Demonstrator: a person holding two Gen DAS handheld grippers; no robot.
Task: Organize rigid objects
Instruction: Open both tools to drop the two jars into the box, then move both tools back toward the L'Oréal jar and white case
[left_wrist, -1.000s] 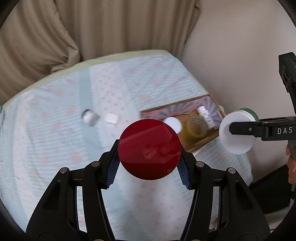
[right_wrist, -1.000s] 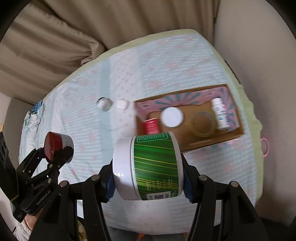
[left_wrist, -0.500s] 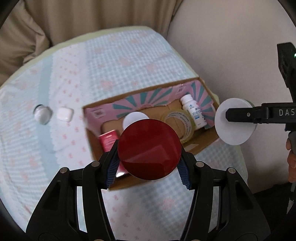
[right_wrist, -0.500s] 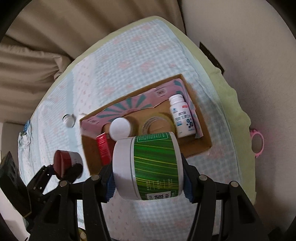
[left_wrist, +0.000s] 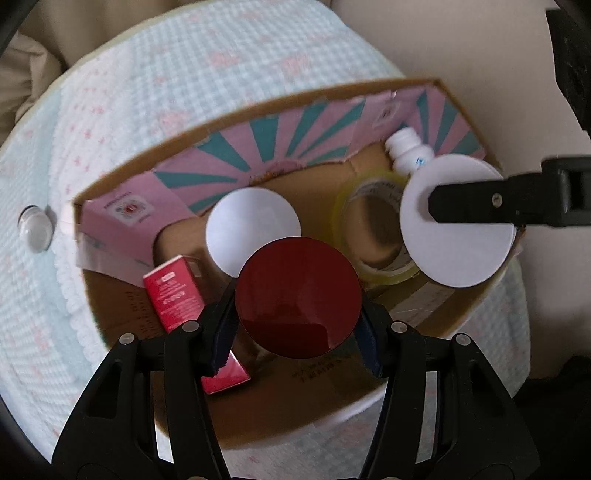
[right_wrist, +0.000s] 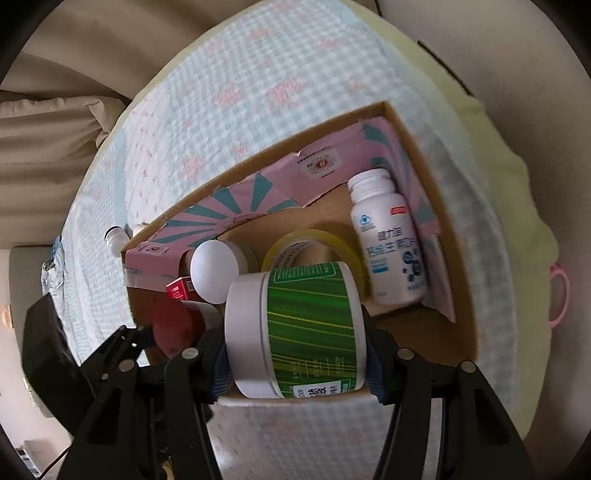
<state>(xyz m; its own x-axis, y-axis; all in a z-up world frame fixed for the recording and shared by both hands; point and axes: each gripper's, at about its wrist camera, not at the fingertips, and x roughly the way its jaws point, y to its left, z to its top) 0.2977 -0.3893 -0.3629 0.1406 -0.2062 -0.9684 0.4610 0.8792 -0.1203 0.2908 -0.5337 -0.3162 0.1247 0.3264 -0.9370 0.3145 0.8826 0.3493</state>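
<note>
1. A bedspread (left_wrist: 229, 92), pale blue gingham with small pink flower prints, covers the bed in both views.
2. A pale green edge (right_wrist: 491, 147) of the bed shows past the checked cloth on the right of the right wrist view.
3. Beige curtains (right_wrist: 48, 140) hang in folds behind the bed, at the upper left.
4. A plain cream wall (left_wrist: 480, 48) fills the upper right of the left wrist view.
5. A pink ring-shaped item (right_wrist: 559, 299) sits beyond the bed's right edge; what it is cannot be told.
</note>
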